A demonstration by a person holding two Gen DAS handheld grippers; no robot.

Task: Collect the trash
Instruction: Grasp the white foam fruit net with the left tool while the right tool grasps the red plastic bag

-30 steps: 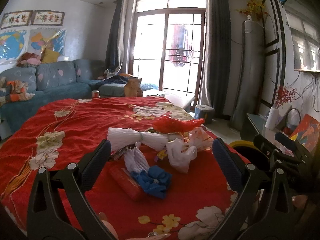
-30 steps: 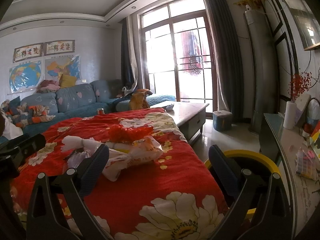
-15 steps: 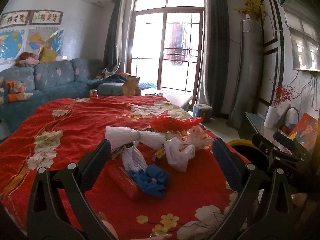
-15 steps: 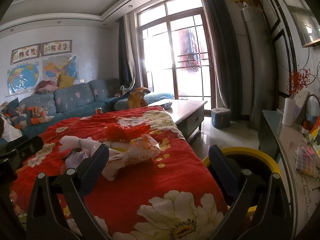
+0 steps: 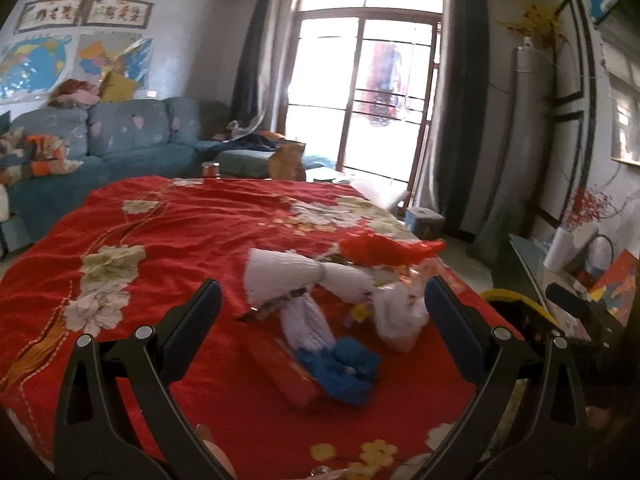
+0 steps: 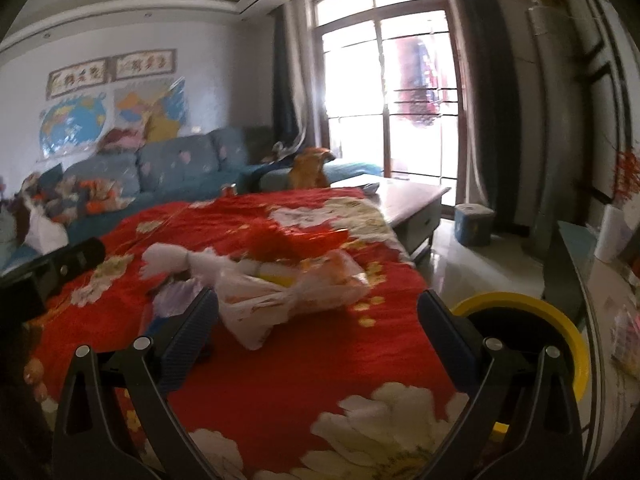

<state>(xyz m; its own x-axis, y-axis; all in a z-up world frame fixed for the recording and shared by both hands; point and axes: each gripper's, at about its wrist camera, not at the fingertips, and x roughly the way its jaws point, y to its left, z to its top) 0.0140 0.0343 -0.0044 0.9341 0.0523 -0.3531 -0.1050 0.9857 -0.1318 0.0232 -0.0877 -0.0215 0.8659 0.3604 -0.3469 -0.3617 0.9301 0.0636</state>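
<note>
A heap of trash lies on the red flowered cloth [image 5: 192,232]: a white pleated wrapper [image 5: 296,272], a crumpled red bag [image 5: 384,248], a knotted white plastic bag [image 5: 400,316], a blue crumpled piece [image 5: 344,368] and a red packet [image 5: 284,368]. My left gripper [image 5: 322,316] hangs open just short of the heap, nothing between its fingers. The right gripper [image 6: 318,326] is open too, with the knotted clear bag [image 6: 288,296] lying beyond its fingers. A yellow-rimmed black bin [image 6: 532,324] stands beside the table's right edge.
A blue sofa [image 5: 120,140] with clothes stands behind the table at the left. A coffee table [image 6: 404,200] and a small blue bin [image 6: 474,224] sit by the balcony door. A side cabinet [image 5: 560,272] with a vase lines the right wall.
Both views have shifted slightly and blurred; the trash heap now appears a little nearer and more to the right in the left wrist view. Both grippers stay open and empty.
</note>
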